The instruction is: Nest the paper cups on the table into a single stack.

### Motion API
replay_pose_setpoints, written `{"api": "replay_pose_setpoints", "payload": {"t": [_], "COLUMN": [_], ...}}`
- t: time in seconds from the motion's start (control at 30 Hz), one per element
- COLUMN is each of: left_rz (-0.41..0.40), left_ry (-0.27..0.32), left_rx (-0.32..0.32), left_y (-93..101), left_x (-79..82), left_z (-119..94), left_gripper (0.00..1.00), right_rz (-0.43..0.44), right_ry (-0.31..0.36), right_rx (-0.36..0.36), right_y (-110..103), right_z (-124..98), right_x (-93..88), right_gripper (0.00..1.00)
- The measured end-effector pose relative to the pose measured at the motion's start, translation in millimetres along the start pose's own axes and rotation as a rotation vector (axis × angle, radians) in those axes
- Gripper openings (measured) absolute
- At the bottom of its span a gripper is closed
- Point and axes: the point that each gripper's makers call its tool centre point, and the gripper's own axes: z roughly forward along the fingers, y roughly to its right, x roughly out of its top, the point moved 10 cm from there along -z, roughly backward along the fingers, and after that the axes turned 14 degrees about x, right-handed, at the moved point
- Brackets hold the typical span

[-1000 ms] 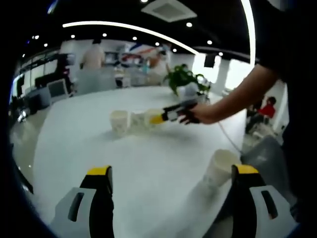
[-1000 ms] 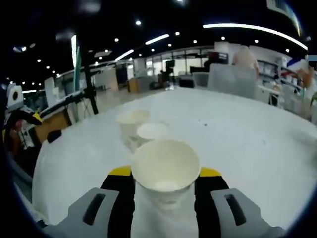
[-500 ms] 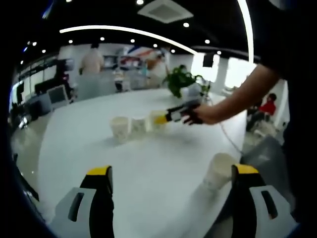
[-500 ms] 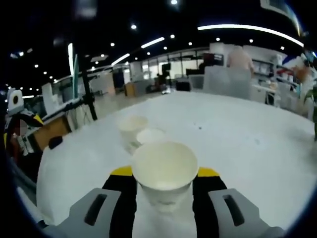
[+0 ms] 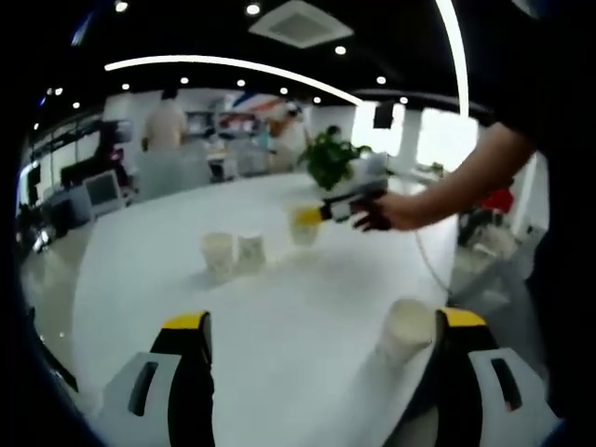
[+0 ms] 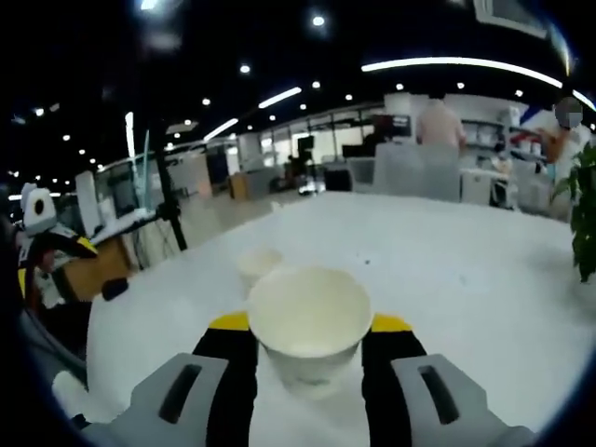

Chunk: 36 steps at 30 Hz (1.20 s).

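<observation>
Large round white table (image 5: pixel 168 279) spans the foreground, its surface glossy with soft reflections. Green leafy potted plant (image 5: pixel 328 160) stands at the table's far edge; in the right gripper view its foliage (image 6: pixel 585 219) shows at the right side. Person in a light shirt (image 5: pixel 166 124) stands behind the table, back turned, also visible in the right gripper view (image 6: pixel 440 123). Grey computer monitor (image 5: pixel 101 177) sits at left. Long curved white ceiling light strip (image 5: pixel 223 67) runs overhead among small round spotlights. Dark upright stand (image 6: pixel 168 200) rises beyond the table.
</observation>
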Motion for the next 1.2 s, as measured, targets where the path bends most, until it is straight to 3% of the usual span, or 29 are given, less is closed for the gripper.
{"api": "replay_pose_setpoints", "payload": {"t": [0.37, 1.0, 1.2], "left_rz": [0.033, 0.073, 0.129], "left_ry": [0.022, 0.026, 0.019], "left_rx": [-0.034, -0.078, -0.103], "left_y": [2.6, -4.8, -5.4], "left_x": [16.6, 11.0, 9.4], "left_z": [11.3, -9.8, -16.1], "left_gripper": [0.99, 0.99, 0.99], "right_rz": [-0.020, -0.057, -0.066], "right_ry": [0.024, 0.150, 0.187], "right_rx": [0.007, 0.006, 0.025], "right_y": [-24.2, -69.1, -83.3], "right_z": [-28.9, -68.3, -78.6], "right_x": [21.1, 64.8, 81.1], "right_gripper": [0.40, 0.41, 0.41]}}
